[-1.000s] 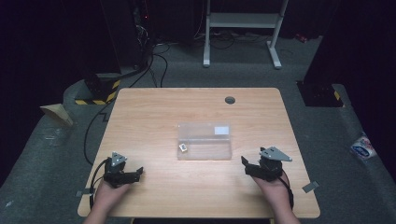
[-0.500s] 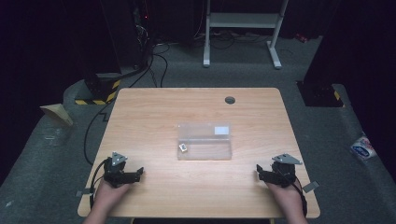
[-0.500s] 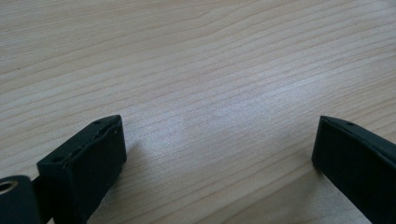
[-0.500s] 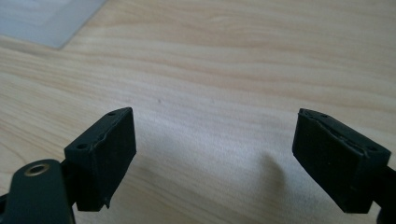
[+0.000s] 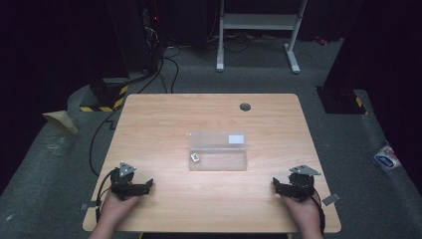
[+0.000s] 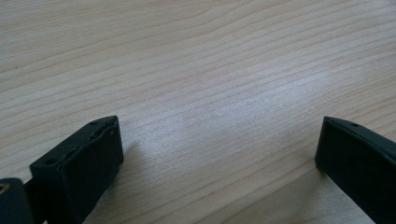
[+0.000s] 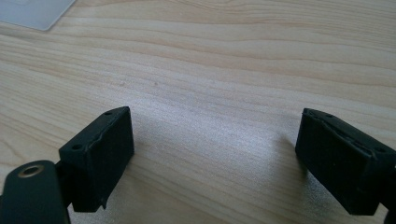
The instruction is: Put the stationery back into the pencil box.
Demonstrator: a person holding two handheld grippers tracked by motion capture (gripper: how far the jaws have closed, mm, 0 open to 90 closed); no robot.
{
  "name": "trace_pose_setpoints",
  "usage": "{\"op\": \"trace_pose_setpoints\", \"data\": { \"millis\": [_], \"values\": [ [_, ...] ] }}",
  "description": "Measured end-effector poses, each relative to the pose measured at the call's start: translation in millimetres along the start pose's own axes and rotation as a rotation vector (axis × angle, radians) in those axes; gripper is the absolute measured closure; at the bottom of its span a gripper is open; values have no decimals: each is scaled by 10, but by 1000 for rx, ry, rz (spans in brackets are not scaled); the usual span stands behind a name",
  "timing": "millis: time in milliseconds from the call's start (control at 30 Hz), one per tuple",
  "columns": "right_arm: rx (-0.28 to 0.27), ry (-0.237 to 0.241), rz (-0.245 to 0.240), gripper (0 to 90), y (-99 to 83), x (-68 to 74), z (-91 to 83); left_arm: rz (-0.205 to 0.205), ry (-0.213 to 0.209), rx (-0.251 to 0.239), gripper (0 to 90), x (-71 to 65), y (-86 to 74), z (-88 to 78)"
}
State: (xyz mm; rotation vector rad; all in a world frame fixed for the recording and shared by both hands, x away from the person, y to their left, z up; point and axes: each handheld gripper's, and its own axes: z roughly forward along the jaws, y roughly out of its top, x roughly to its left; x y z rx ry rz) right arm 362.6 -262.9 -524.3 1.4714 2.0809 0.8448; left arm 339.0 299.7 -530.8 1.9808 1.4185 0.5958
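Both grippers, left [image 5: 144,185] and right [image 5: 276,186], rested empty with jaws spread near the table's [image 5: 209,119] front corners; approaching the clear box [image 5: 218,151], perhaps lidded, would call for care.

**A lab or studio recording bay, not a home**

You are working in what looks like a lab or test studio. Your wooden table [image 5: 209,124] stands alone on grey carpet [image 5: 343,144], ringed by black curtains or panels that keep the surroundings dark. Behind it, black cables [image 5: 164,64] run across the floor to dark equipment with a small red light, beside a block striped yellow and black [image 5: 107,97] like a hazard marker. A white metal stand [image 5: 259,30] sits at the back. The tabletop has a cable grommet [image 5: 245,106].
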Motion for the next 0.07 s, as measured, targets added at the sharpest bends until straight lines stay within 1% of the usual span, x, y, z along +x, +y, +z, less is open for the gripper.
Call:
{"op": "trace_pose_setpoints", "data": {
  "millis": [67],
  "values": [
    [1, -5, 8, 118, -3, 1, -4, 9, 2, -1, 12, 5, -1, -1]
  ]
}}
